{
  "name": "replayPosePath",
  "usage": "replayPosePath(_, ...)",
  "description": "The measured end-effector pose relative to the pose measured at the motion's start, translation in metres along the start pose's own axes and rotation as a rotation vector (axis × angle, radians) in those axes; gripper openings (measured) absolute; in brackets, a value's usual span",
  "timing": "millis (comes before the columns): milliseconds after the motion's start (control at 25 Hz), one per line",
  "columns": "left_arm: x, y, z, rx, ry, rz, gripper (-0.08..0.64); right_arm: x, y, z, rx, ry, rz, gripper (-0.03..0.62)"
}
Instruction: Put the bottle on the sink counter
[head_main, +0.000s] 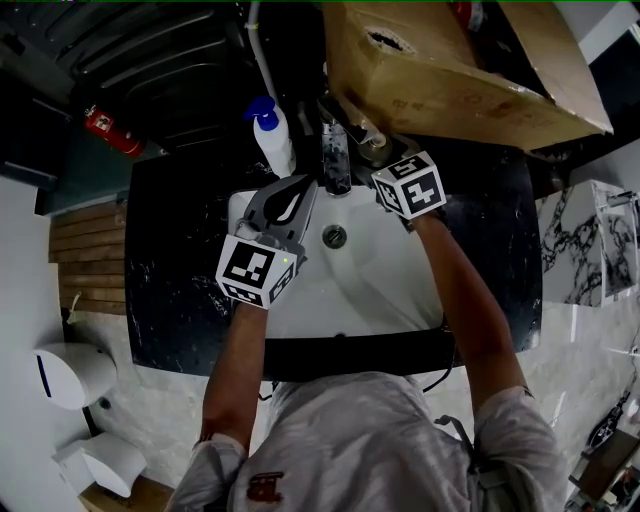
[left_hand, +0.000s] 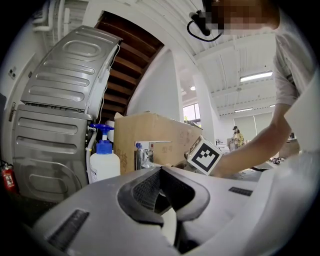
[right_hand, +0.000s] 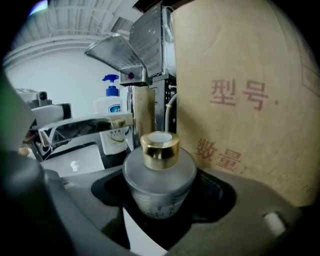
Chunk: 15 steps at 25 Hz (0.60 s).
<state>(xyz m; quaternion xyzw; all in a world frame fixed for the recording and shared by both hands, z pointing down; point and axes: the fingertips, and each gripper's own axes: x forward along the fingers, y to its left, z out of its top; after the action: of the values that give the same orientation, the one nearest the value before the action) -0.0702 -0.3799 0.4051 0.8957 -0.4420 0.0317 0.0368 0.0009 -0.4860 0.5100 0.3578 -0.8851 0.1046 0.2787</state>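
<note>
**Bottle gripped behind the basin, ready to be set down**

The right gripper (right_hand: 162, 189) has its jaws closed on the small frosted bottle (right_hand: 159, 182) with the gold cap (right_hand: 160, 150). The jaws press on the wide lower body, and the bottle stands upright between them. In the head view this gripper is at the back of the white basin (head_main: 370, 280), just to the right of the faucet (head_main: 336, 155) and close under the cardboard box (head_main: 440, 70). I cannot tell whether the bottom of the bottle already touches the black surface (head_main: 180, 260), because the jaws hide it.

The left gripper (left_hand: 160, 172) has its jaws closed together with nothing between them. It hangs over the left part of the basin, near the pump bottle (head_main: 273, 135).

In my judgement the step in hand is the placing itself. To do it well, the bottle should go straight down, kept upright, onto a flat part of the surface behind the basin and not onto the rim. The place is narrow, with the faucet on one side and the box on the other, so the gripper should not swing sideways. The glass looks smooth, so it could slip or knock if it is released above the surface. It is better to feel the contact first and then open the jaws slowly. After that the gripper should pull back along its own line, so that no jaw drags the bottle over.
</note>
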Motion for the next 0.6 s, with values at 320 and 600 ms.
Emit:
replayPosePath(320,-0.008,-0.006,0.007,0.015,-0.011,-0.003,0.000,-0.036,-0.002,0.003,0.009,-0.035,-0.025,0.345)
replayPosePath(600,-0.020,-0.025,0.019,0.028,-0.030,-0.014,0.000,-0.107,0.018,0.029,0.038,-0.240,-0.012,0.345)
